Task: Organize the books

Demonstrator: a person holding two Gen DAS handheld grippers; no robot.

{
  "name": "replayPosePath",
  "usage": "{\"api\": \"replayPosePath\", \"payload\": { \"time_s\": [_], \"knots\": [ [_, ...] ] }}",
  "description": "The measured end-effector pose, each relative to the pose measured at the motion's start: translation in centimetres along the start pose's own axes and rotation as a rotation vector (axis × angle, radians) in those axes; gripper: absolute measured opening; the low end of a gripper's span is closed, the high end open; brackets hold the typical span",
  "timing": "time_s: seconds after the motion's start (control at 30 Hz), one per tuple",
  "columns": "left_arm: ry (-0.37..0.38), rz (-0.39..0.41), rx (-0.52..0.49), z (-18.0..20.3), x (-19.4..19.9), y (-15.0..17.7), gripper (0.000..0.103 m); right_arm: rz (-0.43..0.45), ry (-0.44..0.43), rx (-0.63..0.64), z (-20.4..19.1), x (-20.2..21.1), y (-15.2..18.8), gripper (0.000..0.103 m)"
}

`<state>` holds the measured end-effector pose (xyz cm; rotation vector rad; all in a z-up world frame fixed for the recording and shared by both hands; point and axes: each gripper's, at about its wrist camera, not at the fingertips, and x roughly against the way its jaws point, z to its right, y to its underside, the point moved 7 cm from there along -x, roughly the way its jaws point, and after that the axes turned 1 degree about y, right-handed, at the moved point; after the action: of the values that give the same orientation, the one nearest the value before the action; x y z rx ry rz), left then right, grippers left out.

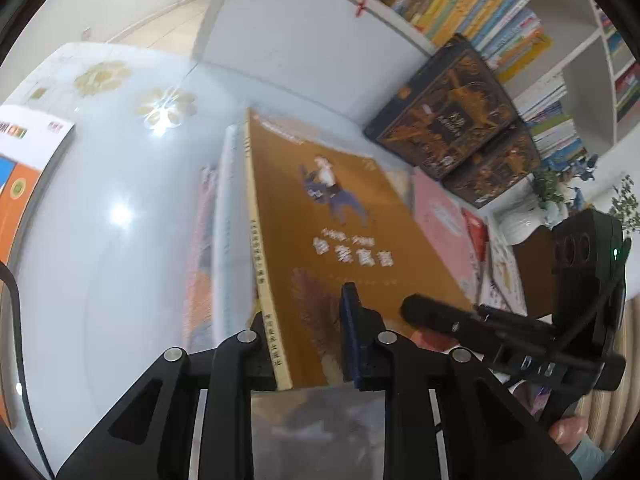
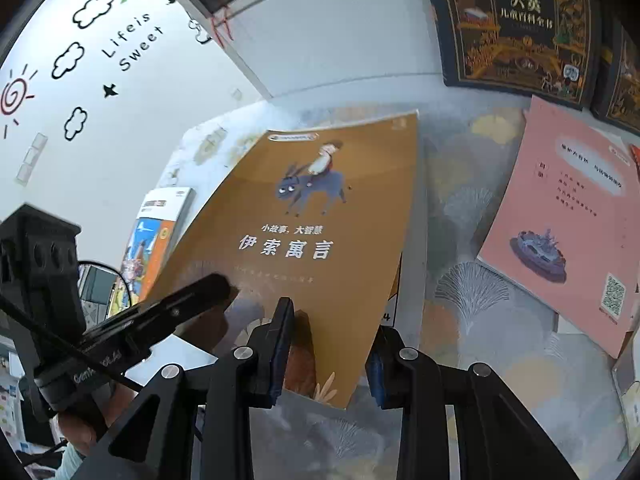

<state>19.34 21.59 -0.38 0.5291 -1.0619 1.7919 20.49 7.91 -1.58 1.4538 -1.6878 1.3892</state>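
Both claws are clamped on the same brown book (image 2: pixel 304 216), the one with a donkey rider on the cover. The left claw (image 1: pixel 308 344) pinches it at the spine corner, and the right claw (image 2: pixel 332 356) has the bottom edge, holding it tilted above the tabletop (image 2: pixel 460 240). Off to the right claw's right lies a pink book (image 2: pixel 568 216), with dark boxed books (image 2: pixel 516 20) standing beyond it.
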Motion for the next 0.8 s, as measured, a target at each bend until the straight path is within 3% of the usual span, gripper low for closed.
{"api": "replayPosePath", "payload": {
  "time_s": [0.23, 0.4, 0.6, 0.8],
  "knots": [
    [-0.084, 0.011, 0.109, -4.3, 0.7, 0.9, 0.02, -0.043, 0.024, -0.015, 0.4, -2.3, 0.4, 0.031],
    [-0.133, 0.019, 0.102, -4.8, 1.9, 2.0, 0.02, -0.039, 0.001, -0.049, 1.4, -1.4, 1.5, 0.033],
    [-0.139, -0.002, 0.0, -1.3, 2.6, 4.2, 0.02, -0.033, -0.021, -0.096, 3.9, 1.4, 6.0, 0.033],
    [-0.107, -0.075, -0.146, 5.8, 0.8, 6.9, 0.023, -0.046, -0.03, -0.145, 7.3, 4.4, 11.8, 0.033]
  ]
}}
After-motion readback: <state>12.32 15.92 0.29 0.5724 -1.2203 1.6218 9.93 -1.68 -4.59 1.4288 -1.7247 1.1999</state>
